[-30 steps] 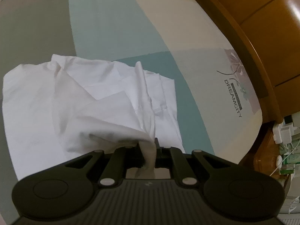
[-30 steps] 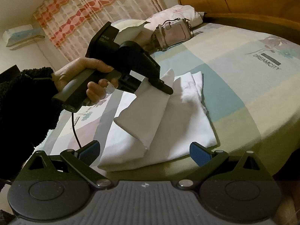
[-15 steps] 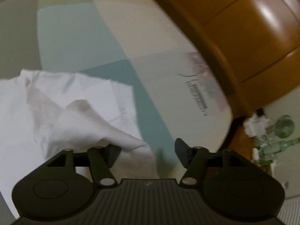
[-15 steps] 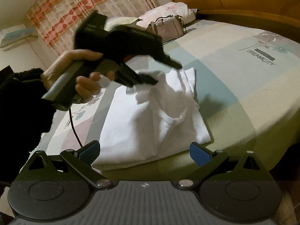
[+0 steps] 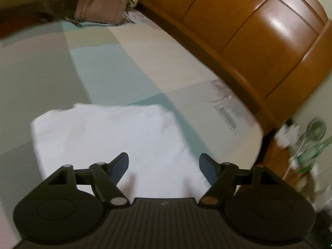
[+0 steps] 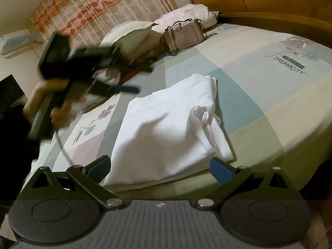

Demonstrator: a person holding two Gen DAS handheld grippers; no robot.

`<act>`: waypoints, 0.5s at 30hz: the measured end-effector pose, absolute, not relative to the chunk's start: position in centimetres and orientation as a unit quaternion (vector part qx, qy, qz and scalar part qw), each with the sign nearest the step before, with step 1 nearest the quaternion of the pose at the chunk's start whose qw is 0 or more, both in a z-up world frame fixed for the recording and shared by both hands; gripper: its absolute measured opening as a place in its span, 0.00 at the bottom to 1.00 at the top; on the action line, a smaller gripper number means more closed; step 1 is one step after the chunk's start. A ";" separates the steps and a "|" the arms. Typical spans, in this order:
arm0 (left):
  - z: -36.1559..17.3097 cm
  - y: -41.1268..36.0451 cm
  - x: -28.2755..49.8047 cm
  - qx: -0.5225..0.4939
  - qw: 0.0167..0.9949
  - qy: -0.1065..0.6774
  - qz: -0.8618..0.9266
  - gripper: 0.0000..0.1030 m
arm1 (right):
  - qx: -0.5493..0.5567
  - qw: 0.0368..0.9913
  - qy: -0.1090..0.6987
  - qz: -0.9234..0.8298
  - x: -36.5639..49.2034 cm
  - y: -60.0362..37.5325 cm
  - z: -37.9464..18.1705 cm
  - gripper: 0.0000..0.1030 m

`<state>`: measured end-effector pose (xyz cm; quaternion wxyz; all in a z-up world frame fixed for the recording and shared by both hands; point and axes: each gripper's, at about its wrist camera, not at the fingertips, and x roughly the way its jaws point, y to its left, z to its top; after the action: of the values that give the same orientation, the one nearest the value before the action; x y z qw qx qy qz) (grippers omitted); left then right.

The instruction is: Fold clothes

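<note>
In the left wrist view, the white cloth [image 5: 112,137] lies on the bed [image 5: 116,72] as a flat, roughly square packet, right in front of the left gripper [image 5: 164,161], whose jaws stand wide apart with nothing between them. The picture is blurred, so I cannot read the fine creases. I judge the cloth to be light, thin and soft: it will sag and open if it is lifted by one point only, so a hold on a corner or along a folded edge is better than in the middle. Beyond the cloth the bed is free, up to the wooden headboard [image 5: 259,41] on the right and a bag [image 5: 99,12] far behind. In the right wrist view, the cloth [image 6: 166,128] shows several layers, with a bunched part and loose edges along its right side. The right gripper [image 6: 159,166] is just before its near edge, the jaws also spread and empty. The left gripper [image 6: 132,89], blurred, is in the air at the left, away from the cloth. The near edge of the bed is close behind the cloth, so there is little room there; to the right and toward the bag [image 6: 184,35] and pillows [image 6: 128,33] the sheet is open. The cloth already lies folded; whether more folds are wanted, I cannot tell.
</note>
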<state>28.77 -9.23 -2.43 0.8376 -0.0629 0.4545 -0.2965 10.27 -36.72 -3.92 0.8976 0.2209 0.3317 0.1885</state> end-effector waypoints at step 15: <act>-7.5 -4.8 13.5 -0.013 0.905 0.357 -0.230 0.78 | 0.269 0.880 0.353 0.167 15.5 -38.8 -8.5 0.66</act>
<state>13.50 -4.79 -7.47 0.9052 -0.0129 0.3572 -0.2301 15.51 -38.83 -8.52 0.8804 0.2692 0.3531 0.1668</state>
